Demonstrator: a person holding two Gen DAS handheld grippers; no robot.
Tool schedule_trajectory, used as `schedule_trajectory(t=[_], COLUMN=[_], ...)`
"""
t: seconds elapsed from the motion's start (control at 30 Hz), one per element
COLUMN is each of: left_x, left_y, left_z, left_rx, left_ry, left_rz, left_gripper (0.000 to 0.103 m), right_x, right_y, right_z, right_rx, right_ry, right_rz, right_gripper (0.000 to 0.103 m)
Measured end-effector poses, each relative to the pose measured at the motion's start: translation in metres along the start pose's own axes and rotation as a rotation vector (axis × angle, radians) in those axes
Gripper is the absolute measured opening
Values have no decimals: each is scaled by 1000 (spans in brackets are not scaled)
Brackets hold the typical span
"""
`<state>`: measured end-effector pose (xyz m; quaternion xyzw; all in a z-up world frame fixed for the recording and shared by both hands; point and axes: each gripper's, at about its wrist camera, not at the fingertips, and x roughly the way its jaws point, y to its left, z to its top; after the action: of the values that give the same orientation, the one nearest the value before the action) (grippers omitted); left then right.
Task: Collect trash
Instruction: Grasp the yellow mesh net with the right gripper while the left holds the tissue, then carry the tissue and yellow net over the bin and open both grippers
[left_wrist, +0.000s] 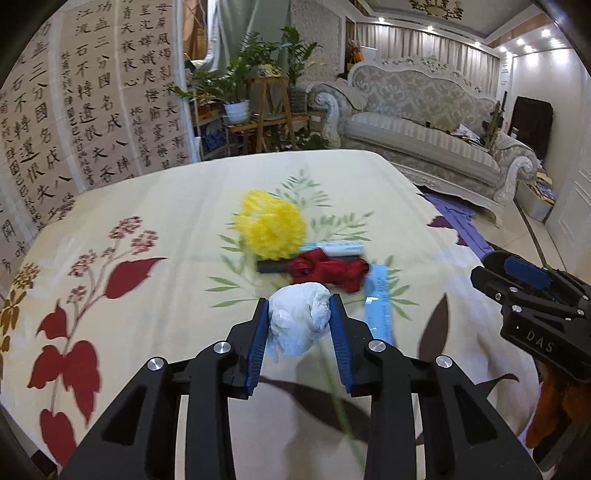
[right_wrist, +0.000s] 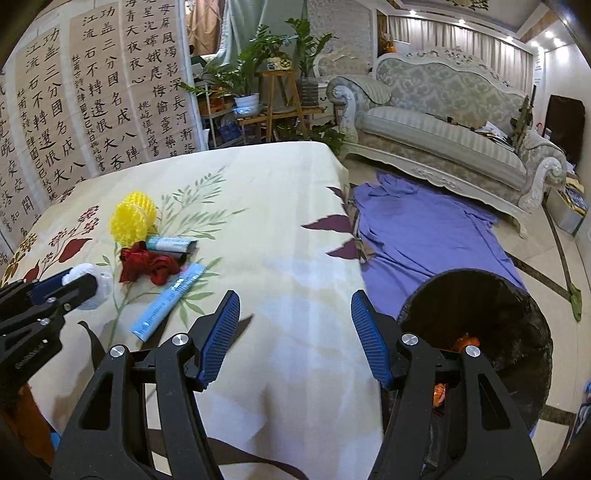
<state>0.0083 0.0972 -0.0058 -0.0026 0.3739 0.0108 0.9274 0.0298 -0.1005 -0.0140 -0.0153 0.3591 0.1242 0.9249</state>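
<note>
My left gripper (left_wrist: 299, 301) is shut on a crumpled white paper wad (left_wrist: 299, 317), which its blue pads squeeze from both sides just above the floral tablecloth (left_wrist: 147, 199). The right wrist view shows the same wad (right_wrist: 98, 291) at the far left. Behind it lie a yellow foam net (left_wrist: 271, 229), a red ribbon bundle (left_wrist: 328, 269), a rolled white tube (left_wrist: 340, 249) and a light blue wrapper (left_wrist: 378, 306). My right gripper (right_wrist: 294, 295) stands open and empty over the table's right side. A black trash bin (right_wrist: 517, 314) holding orange scraps stands beside its right finger.
A purple cloth (right_wrist: 424, 229) is spread on the floor past the table's right edge. Behind it stands an ornate sofa (right_wrist: 443, 129). Potted plants on wooden stands (right_wrist: 273, 96) and calligraphy panels (right_wrist: 92, 103) line the back and left.
</note>
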Motion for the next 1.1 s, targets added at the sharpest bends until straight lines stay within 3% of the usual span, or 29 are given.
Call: schedule_trajectory(t=[0.57, 0.87, 1.1], left_x=[3, 5, 6], left_y=[131, 175, 191], left_z=[0, -4, -7], left_rx=[-166, -216, -247], left_ry=[-16, -15, -11], left_rz=[228, 294, 298], left_gripper=[34, 34, 34], right_x=[21, 59, 90], right_y=[87, 138, 159], right_z=[52, 74, 75], right_rx=[-124, -183, -207], right_ry=[-44, -5, 50], right_rz=[109, 158, 160], right_gripper=[61, 61, 61])
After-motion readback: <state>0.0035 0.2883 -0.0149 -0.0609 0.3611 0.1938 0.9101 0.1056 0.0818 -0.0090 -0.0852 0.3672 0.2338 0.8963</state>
